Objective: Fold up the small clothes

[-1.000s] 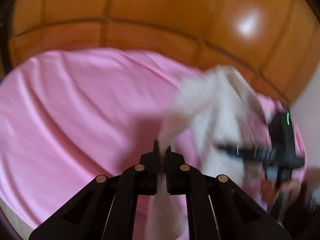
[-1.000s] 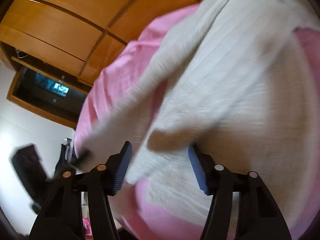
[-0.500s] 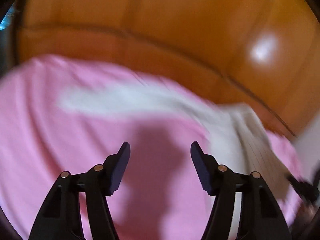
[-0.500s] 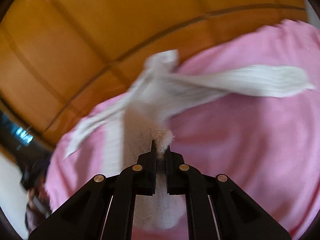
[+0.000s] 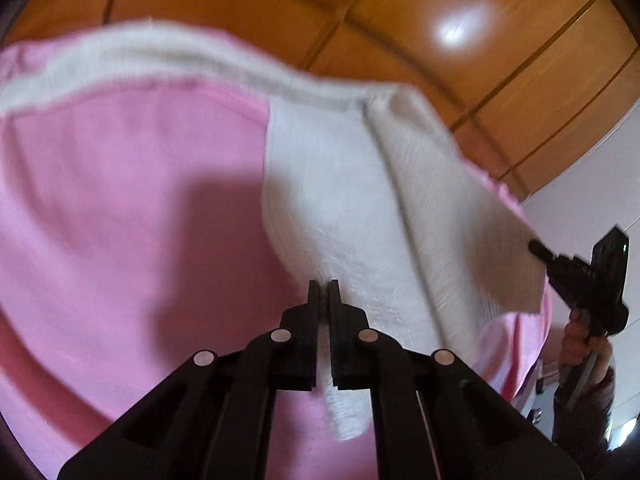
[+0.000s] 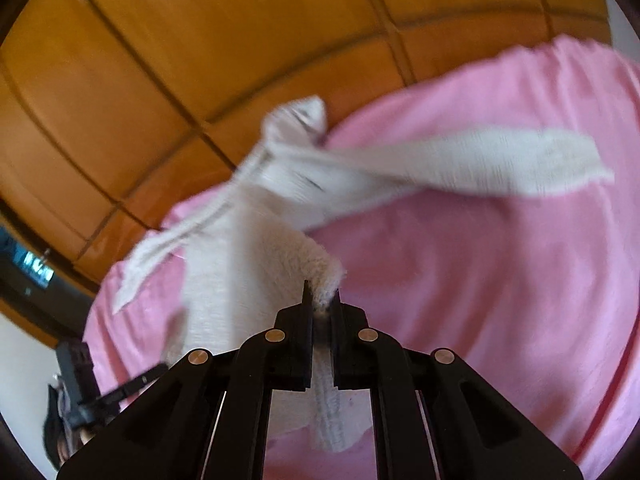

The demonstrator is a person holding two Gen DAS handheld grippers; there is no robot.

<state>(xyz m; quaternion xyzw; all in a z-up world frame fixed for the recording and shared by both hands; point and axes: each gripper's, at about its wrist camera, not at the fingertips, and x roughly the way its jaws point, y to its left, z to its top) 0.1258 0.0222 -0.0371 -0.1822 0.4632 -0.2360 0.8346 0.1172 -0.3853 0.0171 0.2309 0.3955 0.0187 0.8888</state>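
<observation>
I am holding the white knit garment with both grippers. My left gripper has just been closing, and its jaws are now clamped on the garment's near edge, with a strip of knit passing down between them. My right gripper is pinching a fuzzy bunched corner of the same garment, its jaws nearly together around the fabric.

The garment is hanging above the pink sheet, spread between my two grips. One long sleeve is trailing out free to the side in the right wrist view, and a second loose strip is dangling toward the lower left. A wooden panelled wall stands behind the bed.

Risks from this position, as I judge them:
- Both grips are biting only a narrow margin of soft knit. A sharp pull apart could slide the fabric out of either pair of jaws.
- The free sleeve is uncontrolled. Laid down as it is, it could land folded under the body or twisted, spoiling a flat spread.
- The right grip is holding a bunched corner, so the edge could lie uneven.
</observation>
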